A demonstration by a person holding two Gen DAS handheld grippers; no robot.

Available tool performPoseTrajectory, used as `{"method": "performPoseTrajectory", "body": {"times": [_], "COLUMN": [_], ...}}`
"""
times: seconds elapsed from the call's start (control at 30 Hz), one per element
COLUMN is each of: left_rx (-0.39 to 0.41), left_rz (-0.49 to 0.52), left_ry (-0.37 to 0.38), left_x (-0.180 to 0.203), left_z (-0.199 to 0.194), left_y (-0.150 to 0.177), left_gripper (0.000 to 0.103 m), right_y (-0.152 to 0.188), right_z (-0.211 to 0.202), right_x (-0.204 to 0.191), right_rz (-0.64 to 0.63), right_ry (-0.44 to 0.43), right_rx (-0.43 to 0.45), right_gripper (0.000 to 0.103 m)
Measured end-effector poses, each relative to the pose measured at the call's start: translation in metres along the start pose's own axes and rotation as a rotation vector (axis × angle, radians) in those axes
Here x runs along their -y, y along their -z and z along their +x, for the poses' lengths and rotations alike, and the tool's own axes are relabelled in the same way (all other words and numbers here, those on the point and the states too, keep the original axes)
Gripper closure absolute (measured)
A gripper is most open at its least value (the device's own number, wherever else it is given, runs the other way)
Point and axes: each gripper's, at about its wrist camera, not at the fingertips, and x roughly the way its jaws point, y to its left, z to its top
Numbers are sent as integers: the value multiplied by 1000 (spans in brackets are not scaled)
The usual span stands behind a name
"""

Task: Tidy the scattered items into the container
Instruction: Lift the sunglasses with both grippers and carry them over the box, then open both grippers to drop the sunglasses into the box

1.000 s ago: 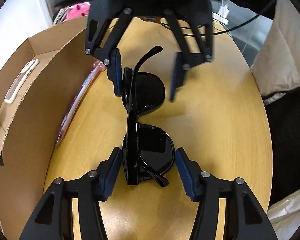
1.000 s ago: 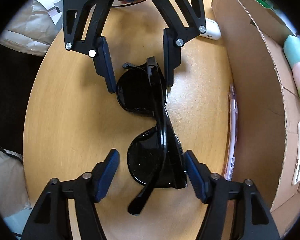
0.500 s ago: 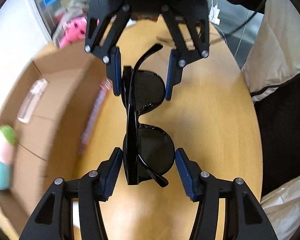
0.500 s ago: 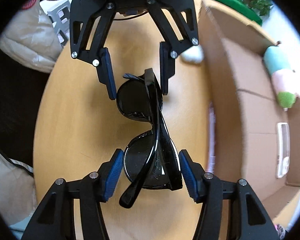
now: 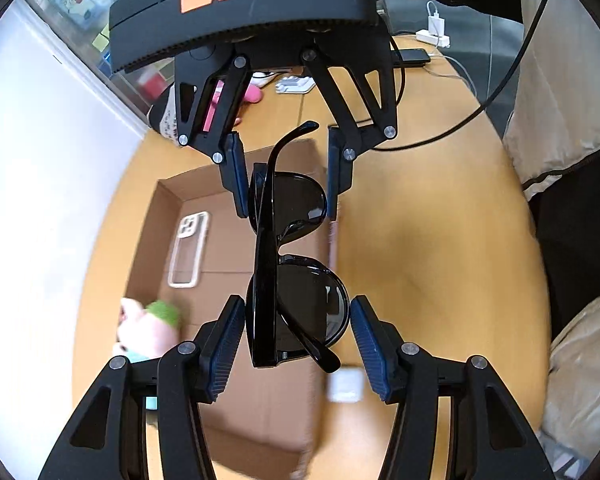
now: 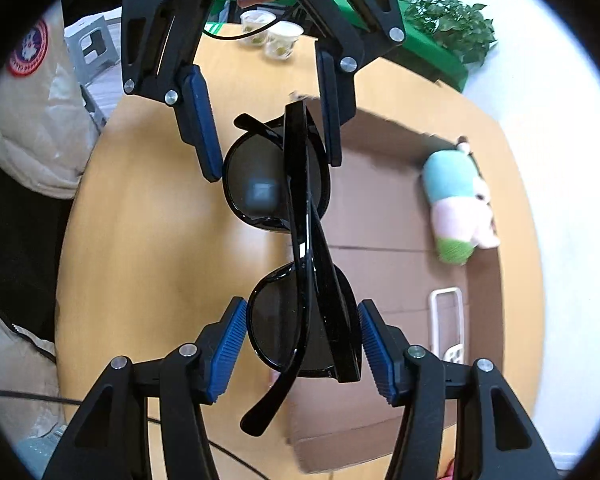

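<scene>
sunglasses (image 5: 296, 264) | left gripper (image 5: 298, 334) clamped on one lens | right gripper (image 6: 302, 334) clamped on other lens

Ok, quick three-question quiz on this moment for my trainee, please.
1. True or false: the sunglasses lie on the table.
2. Which grippers hold them? A left only; B right only; C both.
3. Name one thing inside the cardboard box.

Key: 1 false, they are held above the table. 2 C: the left gripper and the right gripper each clamp a lens end. 3 The phone case or the plush toy.
</scene>
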Motion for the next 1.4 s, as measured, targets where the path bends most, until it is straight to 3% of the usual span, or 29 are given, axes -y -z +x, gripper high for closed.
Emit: {"method": "performPoseTrajectory", "body": {"times": [0.27,0.57,0.63,0.73,1.07,1.4], "left_rx": [-40,-122,-143,-162,-224,-234], "left_rz": [-18,-44,-50,-80,-103,-103], "left_ry": [47,117,130,171,230,231], "left_x": [-72,-126,-134,-147,-157,-156], "left_z": [39,108,123,145,198,205], "left_y": [35,86,97,115,155,165], "left_gripper": [44,44,52,52,52,50], "right_y": [-8,-10,-11,-14,-19,-25], "right_z": [18,103,119,143,213,219], "right_x": [41,107,118,130,143,144], "right_rz": [20,75,83,96,129,167], "right_ry": [-26,-102,-116,-135,-194,-215], "right_rx": [7,40,47,54,43,50], "right_gripper": [48,47,47,48,48,47]}}
